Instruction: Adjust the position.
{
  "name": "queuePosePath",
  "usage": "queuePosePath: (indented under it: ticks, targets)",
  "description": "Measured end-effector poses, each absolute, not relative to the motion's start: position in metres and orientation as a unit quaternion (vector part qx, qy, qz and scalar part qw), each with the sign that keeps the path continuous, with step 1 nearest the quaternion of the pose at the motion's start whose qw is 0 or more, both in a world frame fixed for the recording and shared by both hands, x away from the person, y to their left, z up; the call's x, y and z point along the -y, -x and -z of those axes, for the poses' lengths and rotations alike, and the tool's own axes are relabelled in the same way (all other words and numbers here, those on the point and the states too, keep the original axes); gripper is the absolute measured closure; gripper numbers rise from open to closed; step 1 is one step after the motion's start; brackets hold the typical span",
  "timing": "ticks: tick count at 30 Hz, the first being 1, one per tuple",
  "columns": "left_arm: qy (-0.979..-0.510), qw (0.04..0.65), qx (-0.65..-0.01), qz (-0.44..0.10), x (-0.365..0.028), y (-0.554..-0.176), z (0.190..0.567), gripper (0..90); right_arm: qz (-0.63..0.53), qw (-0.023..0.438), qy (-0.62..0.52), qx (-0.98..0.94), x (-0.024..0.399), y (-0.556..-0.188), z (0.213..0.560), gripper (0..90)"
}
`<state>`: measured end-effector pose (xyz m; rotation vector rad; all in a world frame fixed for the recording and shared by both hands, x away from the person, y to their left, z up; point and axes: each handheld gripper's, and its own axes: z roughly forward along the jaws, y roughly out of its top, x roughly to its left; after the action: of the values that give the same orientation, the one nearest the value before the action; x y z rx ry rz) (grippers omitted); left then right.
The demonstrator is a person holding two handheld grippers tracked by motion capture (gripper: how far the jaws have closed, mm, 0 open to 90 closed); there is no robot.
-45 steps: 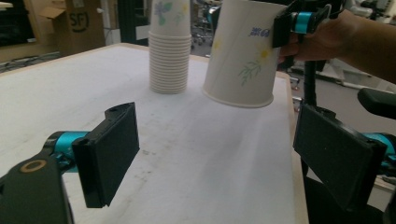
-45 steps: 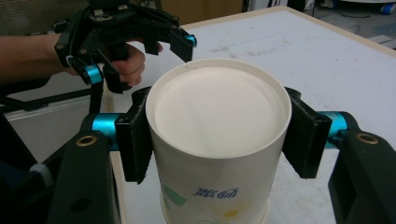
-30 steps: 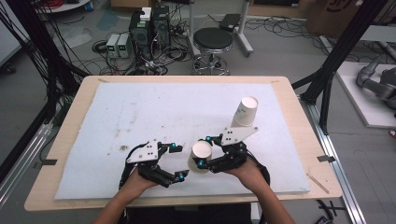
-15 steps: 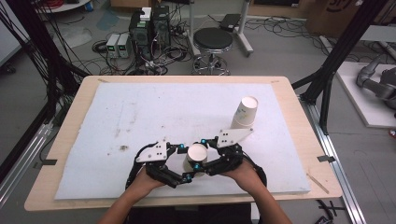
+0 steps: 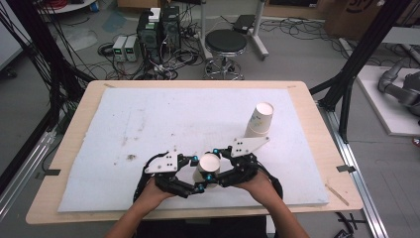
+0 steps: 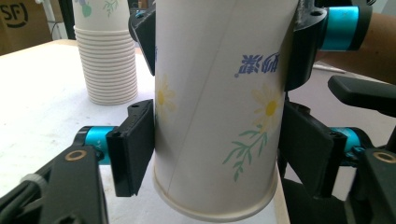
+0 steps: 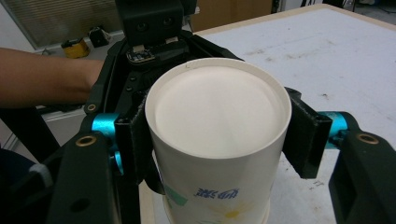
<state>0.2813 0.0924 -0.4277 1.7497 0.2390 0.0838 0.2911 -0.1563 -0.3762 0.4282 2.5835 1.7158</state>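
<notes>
Paper cup (image 5: 209,166), upside down near the table's front edge (image 5: 198,216), is pinched by both grippers' fingers (image 6: 133,147).

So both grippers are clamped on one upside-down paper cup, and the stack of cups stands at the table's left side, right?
Not quite: the stack of cups stands toward the table's right side, as the high view shows. Both the left gripper and right gripper do clamp the upside-down paper cup.

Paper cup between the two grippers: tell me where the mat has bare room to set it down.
The white mat is bare across its whole left half and far middle, from its left edge to the cup stack. The near middle is crowded: left gripper, right gripper and both hands surround the upside-down paper cup.
</notes>
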Motion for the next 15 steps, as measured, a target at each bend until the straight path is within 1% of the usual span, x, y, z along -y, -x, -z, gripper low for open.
queuePosePath:
  ticks: [1, 3, 11, 12, 13, 15]
  targets:
    - [-0.768, 0.63, -0.106, -0.035, -0.094, -0.282, 0.426, 31.1, -0.55, 0.007, -0.141, -0.823, 0.156, -0.292, 0.377, 31.9]
    - [-0.77, 0.628, -0.112, -0.029, -0.095, -0.282, 0.424, 32.0, -0.549, 0.006, -0.158, -0.821, 0.155, -0.291, 0.377, 18.6]
    - [-0.801, 0.588, -0.109, -0.027, -0.1, -0.283, 0.414, 34.1, -0.546, 0.002, -0.161, -0.823, 0.155, -0.294, 0.372, 18.1]
    - [-0.817, 0.567, -0.101, -0.031, -0.101, -0.284, 0.408, 34.3, -0.542, 0.001, -0.151, -0.827, 0.155, -0.295, 0.369, 18.1]
    - [-0.817, 0.567, -0.101, -0.031, -0.101, -0.284, 0.408, 34.6, -0.538, -0.001, -0.145, -0.83, 0.156, -0.296, 0.367, 18.0]
    - [-0.833, 0.544, -0.092, -0.035, -0.101, -0.284, 0.402, 34.6, -0.527, -0.003, -0.132, -0.84, 0.154, -0.296, 0.364, 18.1]
